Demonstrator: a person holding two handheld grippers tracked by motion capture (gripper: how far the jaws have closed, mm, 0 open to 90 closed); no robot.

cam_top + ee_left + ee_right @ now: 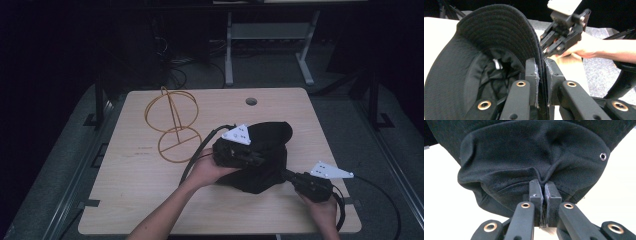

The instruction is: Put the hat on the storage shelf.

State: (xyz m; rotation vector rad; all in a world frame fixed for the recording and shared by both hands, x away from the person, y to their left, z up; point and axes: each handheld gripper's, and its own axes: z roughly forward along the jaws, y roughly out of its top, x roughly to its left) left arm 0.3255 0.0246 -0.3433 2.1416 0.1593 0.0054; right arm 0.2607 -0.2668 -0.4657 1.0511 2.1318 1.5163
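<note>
A black cap (265, 150) is lying on the counter (135, 190). The left gripper (541, 72), reaching in from the left, is pinching the cap's brim with clenched fingers. The right gripper (543, 192), coming from the right, is squeezing the cap's cloth edge tight.

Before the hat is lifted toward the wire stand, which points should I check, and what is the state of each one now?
1. Left gripper clamped on the brim of the black cap: ok, the pads press the brim edge.
2. Right gripper clamped on the crown fabric: ok, cloth is pinched between the pads.
3. Wire stand upright and apart from the cap: ok.
4. Path from cap to stand over the table free: ok.
5. Cables clear of the cap: cannot tell, the left cable runs close beside it.
6. Cap opening turned the right way for the stand: cannot tell.
</note>
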